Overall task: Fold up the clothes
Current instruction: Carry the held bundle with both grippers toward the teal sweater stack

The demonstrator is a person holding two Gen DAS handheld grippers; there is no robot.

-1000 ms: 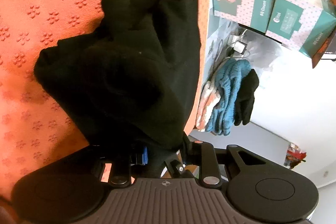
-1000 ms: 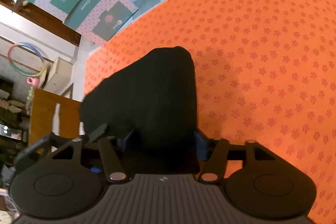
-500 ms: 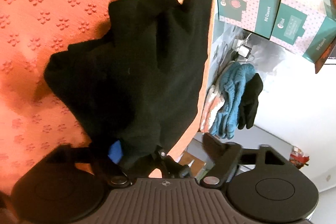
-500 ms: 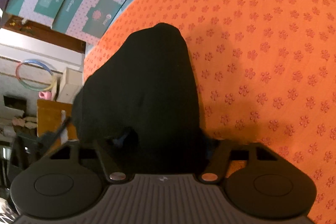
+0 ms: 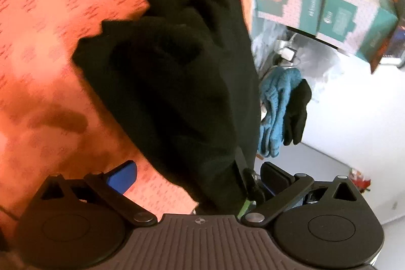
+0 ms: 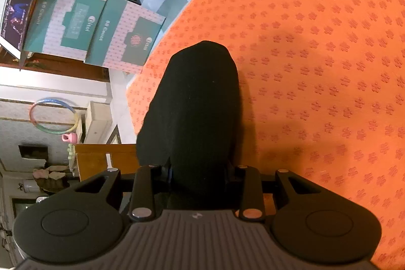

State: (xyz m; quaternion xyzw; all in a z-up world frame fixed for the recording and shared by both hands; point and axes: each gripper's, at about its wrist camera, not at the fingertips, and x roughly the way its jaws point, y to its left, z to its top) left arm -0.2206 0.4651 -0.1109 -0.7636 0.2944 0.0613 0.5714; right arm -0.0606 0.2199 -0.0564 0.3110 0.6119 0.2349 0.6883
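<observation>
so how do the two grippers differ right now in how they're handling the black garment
The left gripper is open, its blue pad well clear of the black garment; the right gripper is shut on the garment. By the left gripper the cloth is bunched and creased; at the right it hangs as one smooth fold. Both sit over the orange patterned cloth.

Pink-teal boxes: "80 Count" readable on each; brand logo beside it too unclear to read.
</observation>
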